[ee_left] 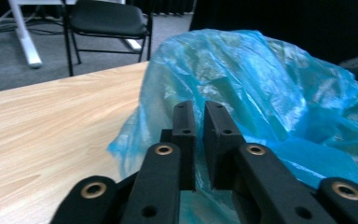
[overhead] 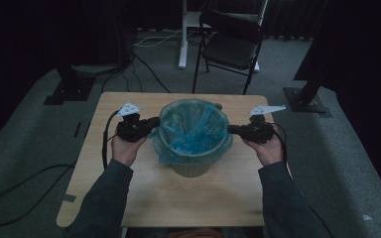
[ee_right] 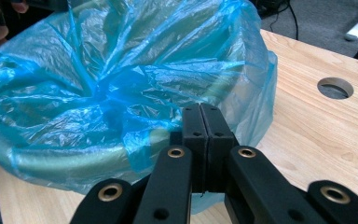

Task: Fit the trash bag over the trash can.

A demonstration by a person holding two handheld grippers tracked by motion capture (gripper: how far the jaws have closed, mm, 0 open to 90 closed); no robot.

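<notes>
- Dim grey carpet and black curtains ring my pale wooden tabletop (overhead: 129, 198), where a bin sits near the middle with my two hands either side of it.
- My left tongs (ee_left: 199, 122) sit at the bin's left rim, jaws drawn almost together with only a thin slit between them; blue film lies right behind and under them, but from this angle I cannot tell whether they pinch it or are merely near-closed against it.
- My right tongs (ee_right: 200, 122) are clenched, jaws pressed flat together at the bin's right rim, with the blue plastic bunched right against their tips; it appears to be nipped there, though the fold hides the contact.
- From above, my left hand (overhead: 127, 148) and right hand (overhead: 268, 148) each grip a tool body, and both tongs point inward at the rim from opposite sides.
- Between them, the blue bag (overhead: 191, 130) lines the greenish bin (overhead: 192, 168), its edge folded over the rim and hanging crumpled down the outside wall.
- A round hole (ee_right: 335, 87) is cut in the tabletop just beyond the bin in the right gripper view.
- Farther off, a black folding chair (overhead: 229, 44) stands on the carpet beyond the tabletop, beside a white post (overhead: 183, 34), with cables trailing across the floor.
</notes>
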